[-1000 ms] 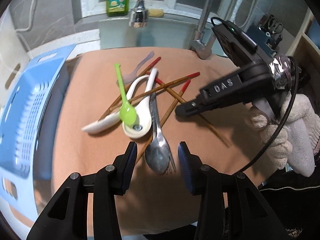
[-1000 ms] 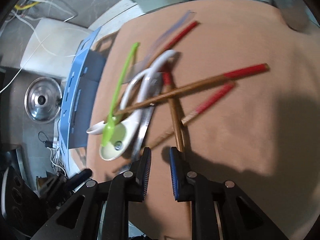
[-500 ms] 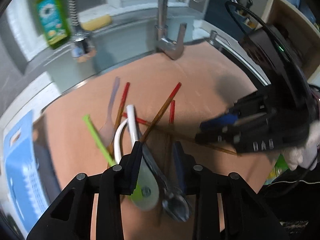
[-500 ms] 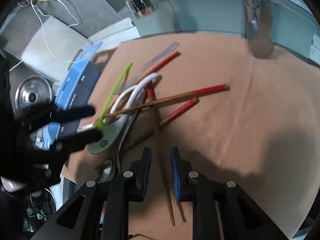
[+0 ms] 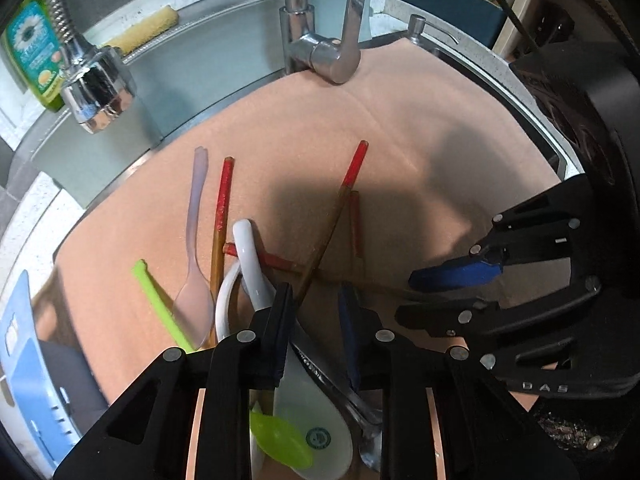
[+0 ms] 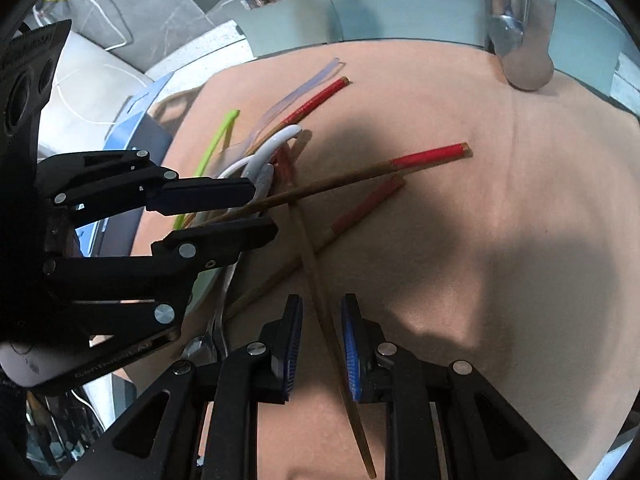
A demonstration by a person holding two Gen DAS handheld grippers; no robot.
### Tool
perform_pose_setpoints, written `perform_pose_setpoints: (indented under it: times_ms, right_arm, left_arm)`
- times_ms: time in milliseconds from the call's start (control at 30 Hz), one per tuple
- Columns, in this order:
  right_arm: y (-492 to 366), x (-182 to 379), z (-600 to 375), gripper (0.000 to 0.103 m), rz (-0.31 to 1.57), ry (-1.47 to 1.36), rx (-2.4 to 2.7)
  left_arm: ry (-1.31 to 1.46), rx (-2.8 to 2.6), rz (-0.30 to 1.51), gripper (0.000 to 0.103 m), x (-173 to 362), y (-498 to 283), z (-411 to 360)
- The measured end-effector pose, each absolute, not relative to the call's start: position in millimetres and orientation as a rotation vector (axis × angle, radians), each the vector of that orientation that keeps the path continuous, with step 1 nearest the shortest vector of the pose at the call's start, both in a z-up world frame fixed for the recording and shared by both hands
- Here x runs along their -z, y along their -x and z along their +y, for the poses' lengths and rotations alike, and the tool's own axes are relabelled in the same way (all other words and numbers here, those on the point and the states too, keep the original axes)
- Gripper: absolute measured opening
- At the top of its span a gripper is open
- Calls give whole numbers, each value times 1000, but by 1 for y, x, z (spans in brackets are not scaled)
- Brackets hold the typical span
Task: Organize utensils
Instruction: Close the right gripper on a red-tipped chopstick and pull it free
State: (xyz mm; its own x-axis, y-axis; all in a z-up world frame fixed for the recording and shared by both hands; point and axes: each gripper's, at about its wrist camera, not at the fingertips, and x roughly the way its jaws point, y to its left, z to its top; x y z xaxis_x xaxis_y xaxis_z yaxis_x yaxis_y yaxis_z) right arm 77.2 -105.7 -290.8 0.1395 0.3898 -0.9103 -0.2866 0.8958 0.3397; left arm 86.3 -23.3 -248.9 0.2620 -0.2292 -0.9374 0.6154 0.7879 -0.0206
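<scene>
A pile of utensils lies on the tan mat (image 5: 420, 128): red-tipped wooden chopsticks (image 5: 340, 200), white ceramic spoons (image 5: 248, 256), a green plastic spoon (image 5: 160, 308), a clear plastic spoon (image 5: 196, 240) and a metal fork (image 5: 340, 384). My left gripper (image 5: 314, 304) is open, low over the pile, its jaws on either side of a chopstick and the fork handle. My right gripper (image 6: 318, 320) is open, with one chopstick (image 6: 320, 304) lying between its jaws. Each gripper shows in the other's view, the left gripper (image 6: 262, 210) there and the right gripper (image 5: 404, 294) here.
A blue slotted basket (image 5: 24, 368) stands at the mat's left edge. A faucet (image 5: 320, 44), a pull-out spray head (image 5: 96, 92), a green soap bottle (image 5: 32, 52) and a yellow sponge (image 5: 144, 28) are at the back by the sink.
My left gripper has moved forward and down into the pile. My right gripper has moved so that a chopstick now lies between its jaws. Both stay open.
</scene>
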Motion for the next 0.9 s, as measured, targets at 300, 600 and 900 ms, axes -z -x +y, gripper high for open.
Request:
perform_pose_setpoints:
  times_ms: [300, 600, 900]
  right_arm:
    - [-75, 296, -132, 6, 1343, -230, -394]
    - [-62, 294, -180, 6, 1310, -316, -256]
    - [-63, 297, -217, 6, 1294, -379, -170]
  left_arm:
    - [-364, 598, 1207, 11, 258, -95, -31]
    - [-337, 553, 1199, 11, 262, -106, -49]
    - [-276, 559, 1195, 13, 260, -110, -67]
